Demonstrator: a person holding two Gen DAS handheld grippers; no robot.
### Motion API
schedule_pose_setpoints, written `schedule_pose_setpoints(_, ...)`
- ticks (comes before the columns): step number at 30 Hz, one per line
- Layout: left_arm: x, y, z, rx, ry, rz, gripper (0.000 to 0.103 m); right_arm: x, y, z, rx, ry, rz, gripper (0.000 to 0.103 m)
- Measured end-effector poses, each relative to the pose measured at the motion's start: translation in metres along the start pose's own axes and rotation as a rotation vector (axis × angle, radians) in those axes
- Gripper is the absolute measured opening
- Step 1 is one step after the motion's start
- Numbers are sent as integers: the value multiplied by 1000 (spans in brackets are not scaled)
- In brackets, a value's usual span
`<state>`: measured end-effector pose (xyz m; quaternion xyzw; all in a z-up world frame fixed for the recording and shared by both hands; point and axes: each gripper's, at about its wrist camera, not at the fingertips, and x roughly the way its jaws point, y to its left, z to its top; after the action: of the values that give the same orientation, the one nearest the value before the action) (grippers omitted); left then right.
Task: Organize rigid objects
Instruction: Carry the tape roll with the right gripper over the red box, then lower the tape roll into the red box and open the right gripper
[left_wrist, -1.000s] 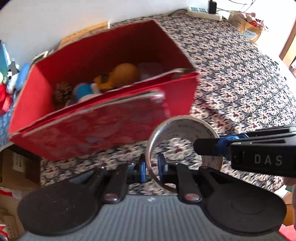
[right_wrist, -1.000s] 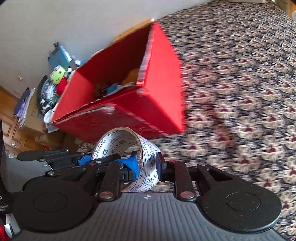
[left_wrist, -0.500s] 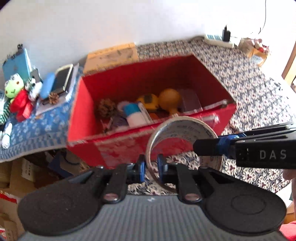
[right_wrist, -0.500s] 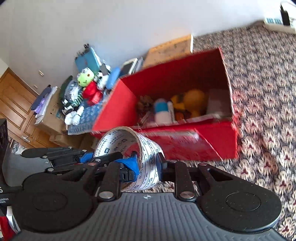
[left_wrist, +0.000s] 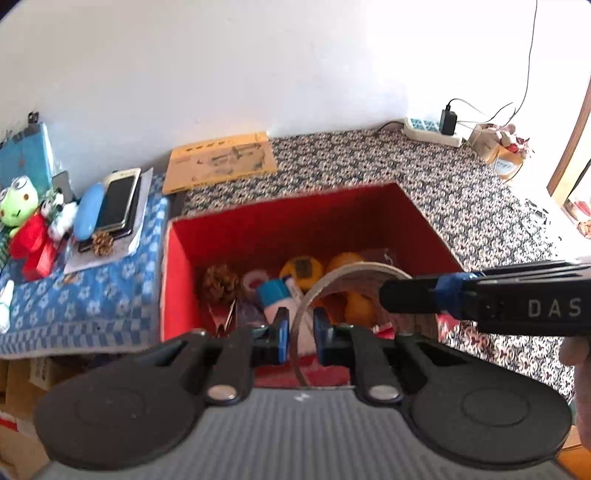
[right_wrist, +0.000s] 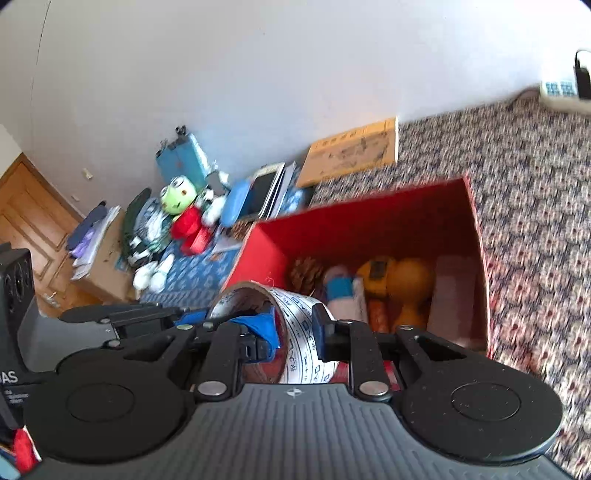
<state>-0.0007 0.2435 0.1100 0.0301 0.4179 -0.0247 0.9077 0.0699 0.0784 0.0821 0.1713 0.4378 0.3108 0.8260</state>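
Both the left gripper (left_wrist: 298, 332) and right gripper (right_wrist: 295, 338) clamp the tape roll (right_wrist: 295, 332) just short of the red box (left_wrist: 177, 273), where a pinecone (left_wrist: 220, 283) and toys already lie; dropping it remains.

Home bedroom, patterned bedspread (left_wrist: 424, 173), plush frog (left_wrist: 18, 203), wooden door (right_wrist: 26, 218)

My way down into the red box (left_wrist: 424, 218) is open at the top, but its floor is crowded with a pine cone (left_wrist: 220, 283), a blue-capped bottle (left_wrist: 275, 297) and orange toys (right_wrist: 410, 284), with some room over the flat pale item (right_wrist: 452, 295) at the right end. Right of the box the patterned cloth (left_wrist: 480, 206) lies bare. On its left the blue cloth (left_wrist: 92, 299) carries plush toys (left_wrist: 22, 218) and phones (left_wrist: 120, 201), closing that side.
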Motion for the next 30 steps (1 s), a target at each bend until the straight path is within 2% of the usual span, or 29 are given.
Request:
schedule_pose_setpoints(10,40,6,25,-26,0,-23,14,24,-21,21,26,-54,-20,1)
schedule_pose_setpoints(17,65,11,33,-60,25,20,14,49,-36,22,57,10,1,1)
schedule_pose_setpoints(25,100,13,24,-85,105,55,14,78,-52,18,107,102,0,1)
schedule_pose_setpoints(30,119,19,19,-111,150,57,14,91,-57,15,92,131,-26,2)
